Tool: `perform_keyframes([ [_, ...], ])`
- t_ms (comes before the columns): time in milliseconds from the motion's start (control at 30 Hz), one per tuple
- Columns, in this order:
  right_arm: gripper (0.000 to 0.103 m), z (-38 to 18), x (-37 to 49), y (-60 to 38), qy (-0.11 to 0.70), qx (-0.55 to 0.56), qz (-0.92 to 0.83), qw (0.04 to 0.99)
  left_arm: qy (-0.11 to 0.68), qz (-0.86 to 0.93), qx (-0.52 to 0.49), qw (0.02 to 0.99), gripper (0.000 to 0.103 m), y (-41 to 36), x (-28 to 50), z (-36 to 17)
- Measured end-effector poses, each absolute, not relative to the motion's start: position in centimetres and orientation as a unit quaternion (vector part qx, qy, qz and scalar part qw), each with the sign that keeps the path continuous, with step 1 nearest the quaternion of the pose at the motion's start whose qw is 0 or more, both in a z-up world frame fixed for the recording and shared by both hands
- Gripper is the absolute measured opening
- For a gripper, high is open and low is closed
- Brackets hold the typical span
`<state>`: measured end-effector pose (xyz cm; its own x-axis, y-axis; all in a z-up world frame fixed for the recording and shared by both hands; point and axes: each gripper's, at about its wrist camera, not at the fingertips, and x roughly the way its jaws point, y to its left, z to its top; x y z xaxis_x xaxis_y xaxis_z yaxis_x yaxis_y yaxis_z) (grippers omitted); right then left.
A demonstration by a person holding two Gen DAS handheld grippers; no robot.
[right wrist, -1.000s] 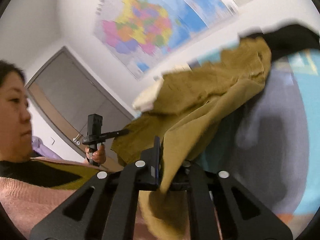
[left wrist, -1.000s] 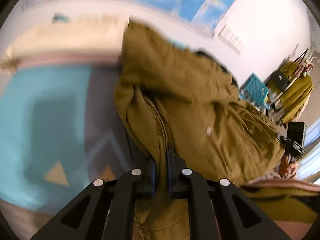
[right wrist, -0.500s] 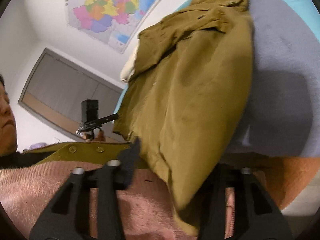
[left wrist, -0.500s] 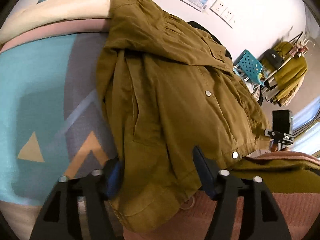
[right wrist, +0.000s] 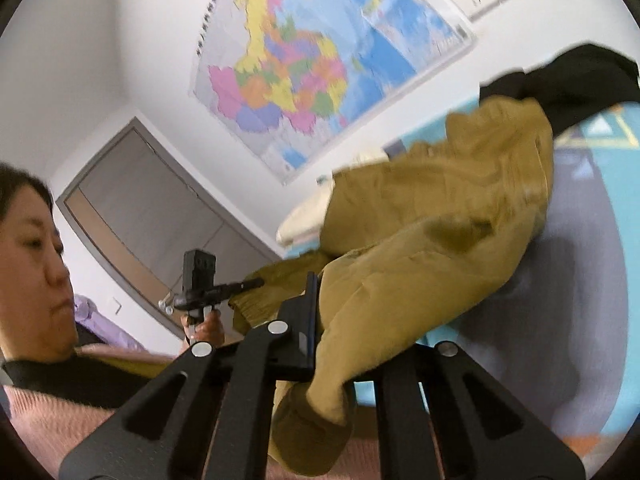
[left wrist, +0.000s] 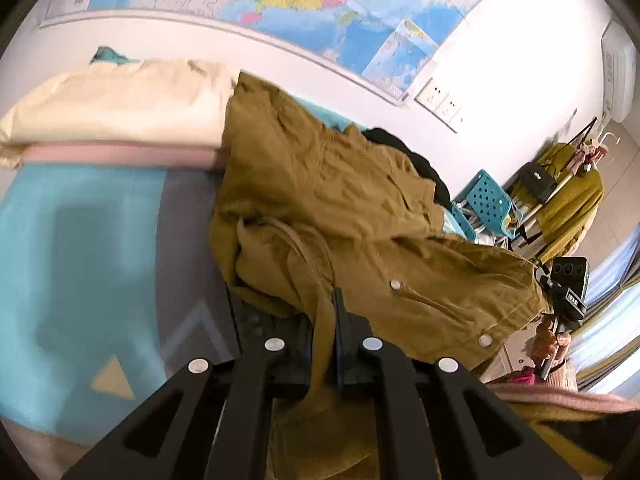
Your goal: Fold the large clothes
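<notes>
An olive-brown jacket (left wrist: pixel 340 200) with snap buttons lies bunched on the bed, its near hem lifted. In the left wrist view my left gripper (left wrist: pixel 324 312) is closing, and its pads pinch a narrow fold of the jacket's edge. In the right wrist view the same jacket (right wrist: pixel 440 220) drapes over my right gripper (right wrist: pixel 332 320). Its jaws are closing on a thick fold, and the cloth hides the right finger. The jacket hangs stretched between the two grippers above the bed cover.
The bed cover (left wrist: pixel 80 240) is teal and grey with triangles. A cream pillow (left wrist: pixel 112 108) and a black garment (left wrist: pixel 400 148) lie at the far side. A blue chair (left wrist: pixel 486 200) and a clothes rack (left wrist: pixel 572 200) stand at the right. A person in a pink sweater (right wrist: pixel 60 420) is close behind.
Half a second ago both grippers stood open over the jacket lying flatter. Now both are shut on folds of it and have risen, lifting the near edge.
</notes>
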<state>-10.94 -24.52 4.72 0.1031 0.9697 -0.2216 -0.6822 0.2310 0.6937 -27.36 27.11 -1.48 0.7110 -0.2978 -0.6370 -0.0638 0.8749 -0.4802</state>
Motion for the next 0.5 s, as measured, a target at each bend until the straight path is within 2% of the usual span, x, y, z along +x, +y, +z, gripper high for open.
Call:
perform_keyframes([
  [200, 0.007, 7.3, -6.6, -23.9, 0.304, 0.242, 0.573, 0.722, 0.363, -0.072, -0.237, 0.898, 0.008, 29.1, -23.7, 1.6],
  [500, 0.007, 9.4, 0.3, -21.3, 0.307, 0.262, 0.556, 0.727, 0.384, -0.057, -0.231, 0.892, 0.009, 31.2, -16.5, 4.6],
])
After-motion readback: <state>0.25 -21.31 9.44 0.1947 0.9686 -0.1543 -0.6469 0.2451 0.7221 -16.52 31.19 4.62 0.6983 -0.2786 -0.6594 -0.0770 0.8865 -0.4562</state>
